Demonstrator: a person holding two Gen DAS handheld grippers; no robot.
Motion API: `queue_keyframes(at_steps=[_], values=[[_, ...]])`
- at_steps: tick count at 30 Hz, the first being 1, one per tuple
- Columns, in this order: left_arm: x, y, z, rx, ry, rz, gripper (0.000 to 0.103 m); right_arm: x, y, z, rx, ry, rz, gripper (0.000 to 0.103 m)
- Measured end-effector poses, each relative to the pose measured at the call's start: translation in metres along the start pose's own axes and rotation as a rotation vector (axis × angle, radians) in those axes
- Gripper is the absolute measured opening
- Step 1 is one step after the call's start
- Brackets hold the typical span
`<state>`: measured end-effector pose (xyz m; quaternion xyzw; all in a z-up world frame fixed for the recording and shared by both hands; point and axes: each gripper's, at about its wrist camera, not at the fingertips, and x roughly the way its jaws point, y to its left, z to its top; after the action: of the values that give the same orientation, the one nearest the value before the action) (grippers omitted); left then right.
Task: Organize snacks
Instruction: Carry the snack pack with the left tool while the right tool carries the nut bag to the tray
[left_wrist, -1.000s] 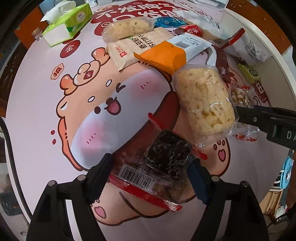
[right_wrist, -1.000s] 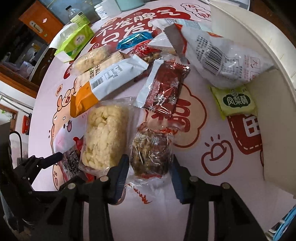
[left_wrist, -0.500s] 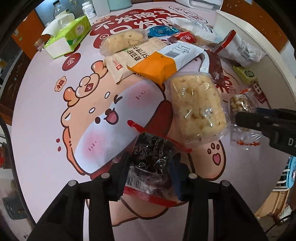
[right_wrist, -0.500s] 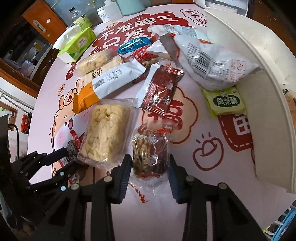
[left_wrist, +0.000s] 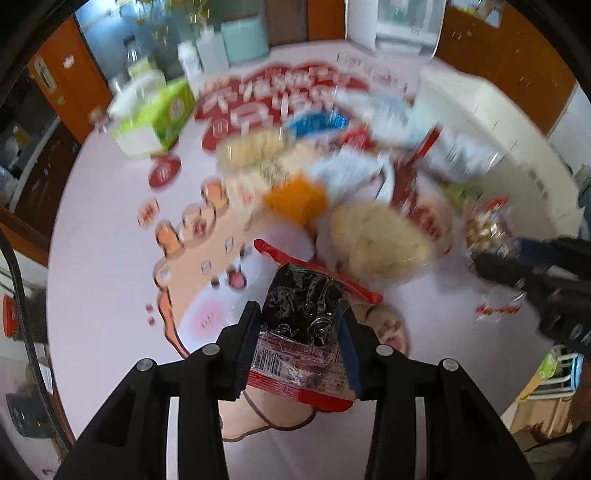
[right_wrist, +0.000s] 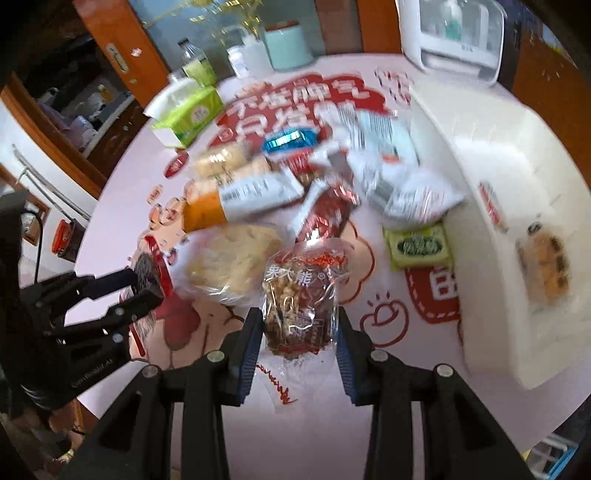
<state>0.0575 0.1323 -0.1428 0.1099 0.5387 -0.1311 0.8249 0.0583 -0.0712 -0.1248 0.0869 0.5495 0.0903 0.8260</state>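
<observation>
My left gripper (left_wrist: 301, 338) is shut on a dark snack packet with a red edge (left_wrist: 303, 310) and holds it above the pink table. It also shows in the right wrist view (right_wrist: 147, 269). My right gripper (right_wrist: 297, 332) is shut on a clear packet of mixed nuts with red print (right_wrist: 301, 295), lifted off the table; that packet also shows at the right of the left wrist view (left_wrist: 487, 229). A pile of snack packets lies beyond: a yellow puffed-rice bag (right_wrist: 229, 258), an orange and white pack (right_wrist: 240, 199), a dark red pack (right_wrist: 325, 218).
A white tray (right_wrist: 480, 155) stands at the right with a baked snack (right_wrist: 546, 266) in it. A small green packet (right_wrist: 421, 245) lies by its wall. A green tissue box (right_wrist: 188, 110), bottles and a mint canister (right_wrist: 288, 46) stand at the back.
Both grippers have risen and tilted up with their packets held; the table now looks farther away and the views are motion-blurred. The left jaws closed on the dark packet a second ago.
</observation>
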Motion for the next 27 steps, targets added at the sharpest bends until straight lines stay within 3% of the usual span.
queue_keyframes(at_steps=[7,13,22,27], values=[[-0.070,-0.034,0.049,0.027,-0.183,-0.043,0.039,-0.057,-0.010,0.013,-0.025,-0.121,0.019,0.038],[-0.115,-0.081,0.091,0.057,-0.305,-0.103,0.039,-0.107,-0.037,0.021,-0.049,-0.218,-0.032,0.038],[-0.127,-0.169,0.139,0.125,-0.336,-0.168,0.040,-0.142,-0.101,0.020,0.004,-0.282,-0.118,0.038],[-0.113,-0.209,0.158,0.139,-0.305,-0.171,0.040,-0.152,-0.145,0.017,0.069,-0.308,-0.160,0.038]])
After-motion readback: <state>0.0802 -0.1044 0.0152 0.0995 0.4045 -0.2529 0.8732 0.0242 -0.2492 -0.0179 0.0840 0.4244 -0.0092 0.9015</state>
